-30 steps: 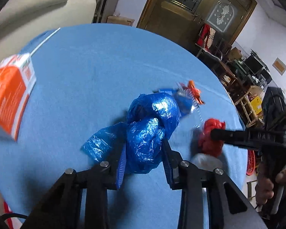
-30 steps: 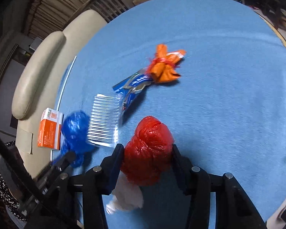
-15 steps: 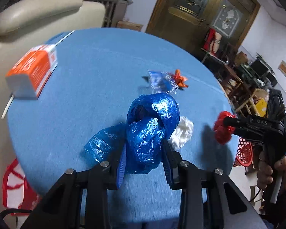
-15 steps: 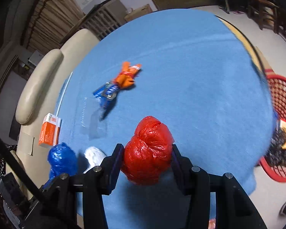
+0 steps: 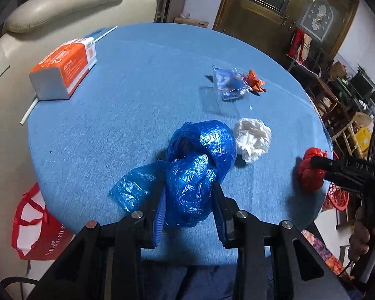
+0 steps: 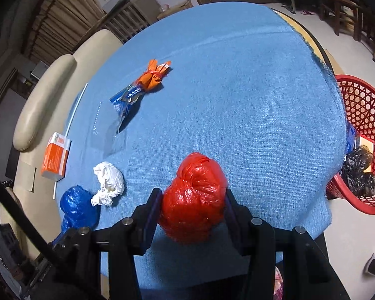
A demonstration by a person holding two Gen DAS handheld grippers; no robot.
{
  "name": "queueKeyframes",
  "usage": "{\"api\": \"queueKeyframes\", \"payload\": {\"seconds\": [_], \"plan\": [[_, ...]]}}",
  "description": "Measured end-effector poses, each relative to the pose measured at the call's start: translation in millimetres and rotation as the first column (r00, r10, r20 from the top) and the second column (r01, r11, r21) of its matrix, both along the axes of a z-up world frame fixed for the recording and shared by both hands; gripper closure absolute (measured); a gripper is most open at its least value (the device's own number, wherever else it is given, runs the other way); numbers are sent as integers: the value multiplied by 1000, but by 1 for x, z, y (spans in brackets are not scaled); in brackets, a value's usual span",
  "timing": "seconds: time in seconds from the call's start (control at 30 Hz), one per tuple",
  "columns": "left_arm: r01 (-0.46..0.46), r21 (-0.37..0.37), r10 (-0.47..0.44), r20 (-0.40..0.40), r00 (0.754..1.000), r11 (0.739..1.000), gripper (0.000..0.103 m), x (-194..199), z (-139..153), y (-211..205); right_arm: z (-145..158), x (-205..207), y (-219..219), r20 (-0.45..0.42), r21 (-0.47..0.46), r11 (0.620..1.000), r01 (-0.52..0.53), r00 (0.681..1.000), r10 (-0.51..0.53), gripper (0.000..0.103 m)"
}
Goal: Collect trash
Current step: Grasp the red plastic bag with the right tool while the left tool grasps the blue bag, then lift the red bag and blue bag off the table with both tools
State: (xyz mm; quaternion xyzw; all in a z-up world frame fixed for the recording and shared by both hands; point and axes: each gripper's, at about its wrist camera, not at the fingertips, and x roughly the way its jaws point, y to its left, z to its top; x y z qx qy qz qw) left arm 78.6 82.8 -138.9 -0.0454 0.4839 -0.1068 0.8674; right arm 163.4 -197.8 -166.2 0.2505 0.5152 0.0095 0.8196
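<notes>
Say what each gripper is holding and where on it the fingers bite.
Left gripper pinches the crumpled blue plastic bag across its lower bulge. Right gripper squeezes the red bag ball on its two sides.

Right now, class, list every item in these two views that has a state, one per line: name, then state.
Crumpled blue plastic bag: clamped in the left gripper jaws.
Knotted red plastic bag: clamped in the right gripper jaws.
Crumpled white paper wad: loose on the blue tablecloth.
Orange carton: lying on its side.
Red mesh basket: on the floor, holding black bags.
</notes>
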Motion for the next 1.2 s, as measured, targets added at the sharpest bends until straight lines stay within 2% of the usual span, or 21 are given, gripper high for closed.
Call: {"api": "queueKeyframes", "payload": {"seconds": [0.27,0.5,0.8,1.03,1.2], "plan": [[23,75,-30,87,996,997,67,-29,29,-5,6,-9,-4,8,25,1000,12,1000,-13,52],[29,114,-53,214,975,993,67,-51,80,-18,31,-27,-4,94,1,1000,9,996,-9,52],[34,62,-53,346,937,998,67,-66,145,-21,68,-49,3,260,-67,998,10,966,8,52],[37,38,-49,383,922,999,67,-76,166,-26,89,-66,8,368,-121,993,2,929,43,52],[49,45,-63,399,915,998,67,-78,169,-33,91,-70,9,386,-118,993,-11,921,57,52]]}}
